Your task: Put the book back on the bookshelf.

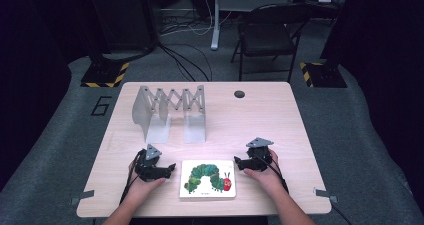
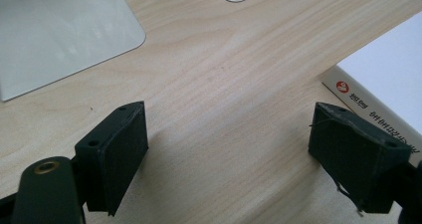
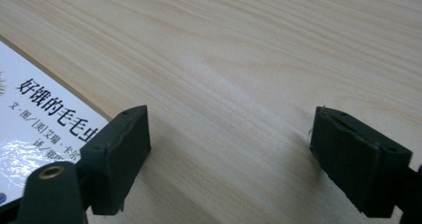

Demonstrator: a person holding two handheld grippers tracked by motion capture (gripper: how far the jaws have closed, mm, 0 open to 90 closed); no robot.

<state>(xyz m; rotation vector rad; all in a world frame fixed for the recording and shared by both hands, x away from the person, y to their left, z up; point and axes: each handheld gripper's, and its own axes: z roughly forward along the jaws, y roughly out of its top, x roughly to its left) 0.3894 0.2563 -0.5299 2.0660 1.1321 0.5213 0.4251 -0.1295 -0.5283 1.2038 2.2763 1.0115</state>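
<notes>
Left gripper (image 2: 229,154) jaws spread wide over bare tabletop (image 2: 224,69), empty, right gripper (image 3: 231,157) jaws likewise wide and empty, caterpillar picture book (image 1: 208,178) flat between them.

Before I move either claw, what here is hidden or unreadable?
- Book: cover title too small in the high view; cut by the frame edge in the right gripper view.
- Book spine: right jaw covers part in the left gripper view.
- Metal rack: far side faces away, high view.

Wooden table (image 1: 280,120): book (image 1: 208,179), metal rack (image 1: 169,111)
</notes>
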